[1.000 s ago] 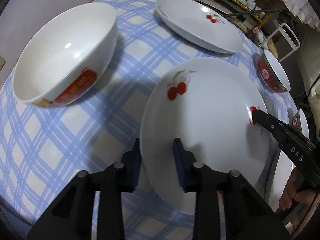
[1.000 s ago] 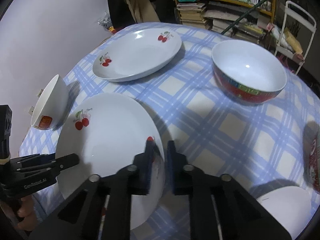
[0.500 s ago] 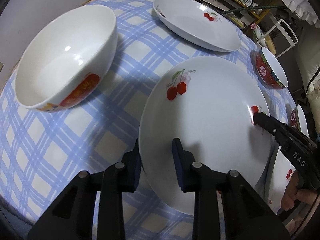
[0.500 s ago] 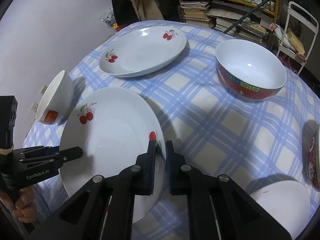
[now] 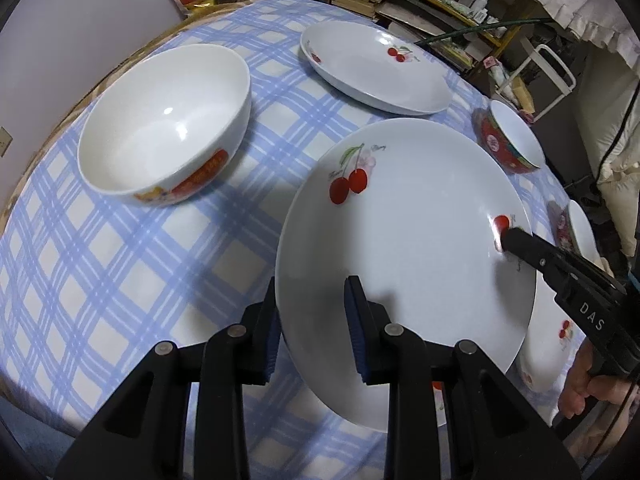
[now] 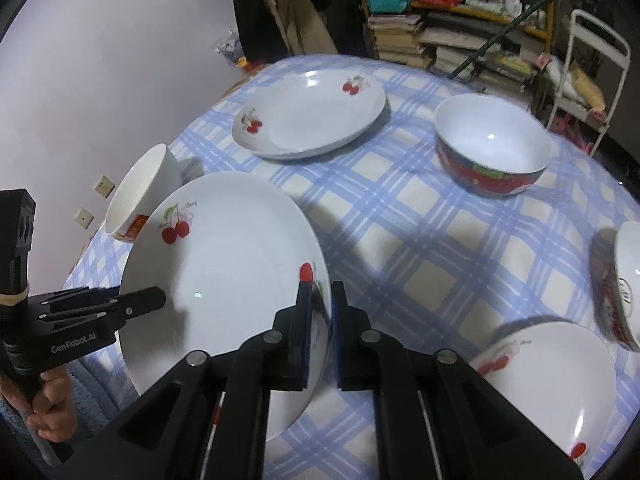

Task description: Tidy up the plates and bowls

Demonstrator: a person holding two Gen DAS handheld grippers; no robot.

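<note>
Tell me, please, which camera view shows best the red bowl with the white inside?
The right wrist view shows it best: the red bowl stands whole on the checked tablecloth, with its open white inside and patterned red wall both visible. In the left wrist view the same red bowl appears small and squeezed near the right edge.

A big white plate (image 5: pixel 408 232) with red cherries was lifted up and tilted, with a tool pinching each side of its rim. Behind it, a second cherry plate (image 5: pixel 372 68) lay flat on the worktop (image 5: pixel 120 264). A white bowl (image 5: pixel 168 120) with a red label sat upright to the left. A red bowl (image 6: pixel 492 144) (white inside) stood to the right. Another cherry plate (image 6: pixel 548 380) lay near the front edge.
</note>
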